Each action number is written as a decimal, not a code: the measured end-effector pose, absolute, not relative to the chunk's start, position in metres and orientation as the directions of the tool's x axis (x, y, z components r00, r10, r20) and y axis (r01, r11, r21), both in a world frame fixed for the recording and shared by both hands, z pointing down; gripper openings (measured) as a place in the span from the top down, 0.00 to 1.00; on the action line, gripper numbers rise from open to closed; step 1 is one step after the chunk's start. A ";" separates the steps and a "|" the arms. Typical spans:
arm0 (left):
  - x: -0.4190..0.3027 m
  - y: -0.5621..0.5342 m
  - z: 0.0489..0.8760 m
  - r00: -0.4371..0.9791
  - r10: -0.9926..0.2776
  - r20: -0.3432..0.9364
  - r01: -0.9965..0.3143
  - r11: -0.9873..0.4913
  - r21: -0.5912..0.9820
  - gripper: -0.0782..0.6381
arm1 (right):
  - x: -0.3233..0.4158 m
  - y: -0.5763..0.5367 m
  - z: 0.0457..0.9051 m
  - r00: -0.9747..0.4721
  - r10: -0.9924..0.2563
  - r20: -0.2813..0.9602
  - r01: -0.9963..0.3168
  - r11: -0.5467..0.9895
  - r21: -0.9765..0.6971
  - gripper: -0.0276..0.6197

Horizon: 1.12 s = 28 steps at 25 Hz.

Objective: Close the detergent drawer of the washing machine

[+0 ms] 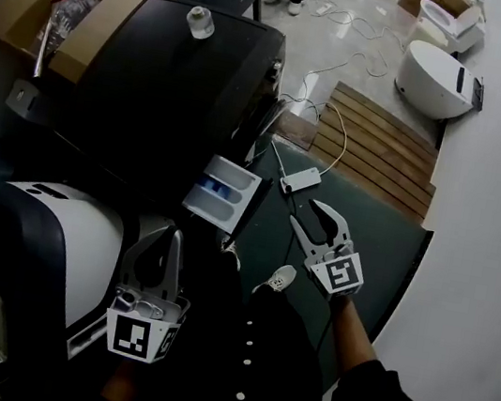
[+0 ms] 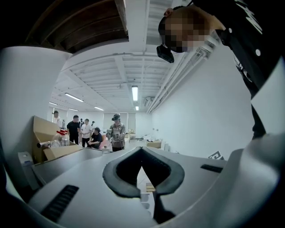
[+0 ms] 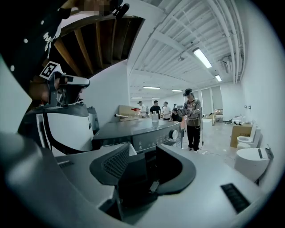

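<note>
The dark-topped washing machine (image 1: pixel 170 86) stands ahead of me in the head view. Its pale detergent drawer (image 1: pixel 221 192) is pulled out from the front, with blue inside. My left gripper (image 1: pixel 160 239) hangs below the drawer, pointing up at it, shut on nothing. My right gripper (image 1: pixel 308 212) floats to the right of the drawer, clear of it, open and empty. In the left gripper view the left gripper (image 2: pixel 141 150) has its fingertips touching. The right gripper view shows the right gripper (image 3: pixel 143 153) with its jaws apart, aimed at the machine's front panel and knob (image 3: pixel 174 133).
A white and dark appliance (image 1: pixel 54 238) stands close on my left. A small white cap (image 1: pixel 200 22) rests on the machine top beside a cardboard box (image 1: pixel 36 2). On the floor at the right lie a wooden pallet (image 1: pixel 379 145), a white power strip (image 1: pixel 301 180) and white toilets (image 1: pixel 433 78). Several people stand in the background.
</note>
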<state>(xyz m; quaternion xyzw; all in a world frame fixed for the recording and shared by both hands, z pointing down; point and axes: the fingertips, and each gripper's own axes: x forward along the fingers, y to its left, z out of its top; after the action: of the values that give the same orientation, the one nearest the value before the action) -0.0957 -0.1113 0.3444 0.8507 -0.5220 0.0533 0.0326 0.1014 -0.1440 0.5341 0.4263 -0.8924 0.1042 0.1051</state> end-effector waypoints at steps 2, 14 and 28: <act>-0.100 -0.109 0.348 0.442 -0.886 0.141 -0.895 -0.446 0.001 0.87 | 0.091 -0.144 0.549 -0.634 -0.713 0.300 -0.764 0.636 -0.105 0.65; -0.106 -0.096 0.365 0.456 -0.873 0.171 -0.888 -0.459 0.025 0.87 | 0.042 -0.132 0.619 -0.696 -0.553 0.458 -0.640 0.767 -0.048 0.65; -0.114 -0.091 0.384 0.450 -0.866 0.218 -0.891 -0.451 0.051 0.87 | 0.011 -0.127 0.646 -0.734 -0.474 0.486 -0.579 0.811 -0.083 0.65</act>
<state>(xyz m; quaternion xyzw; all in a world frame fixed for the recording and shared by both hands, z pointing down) -0.1140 -0.0912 0.3839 0.8479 -0.5181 0.0802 0.0789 0.0106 -0.1271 0.6459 0.2850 -0.9240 0.1153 0.2276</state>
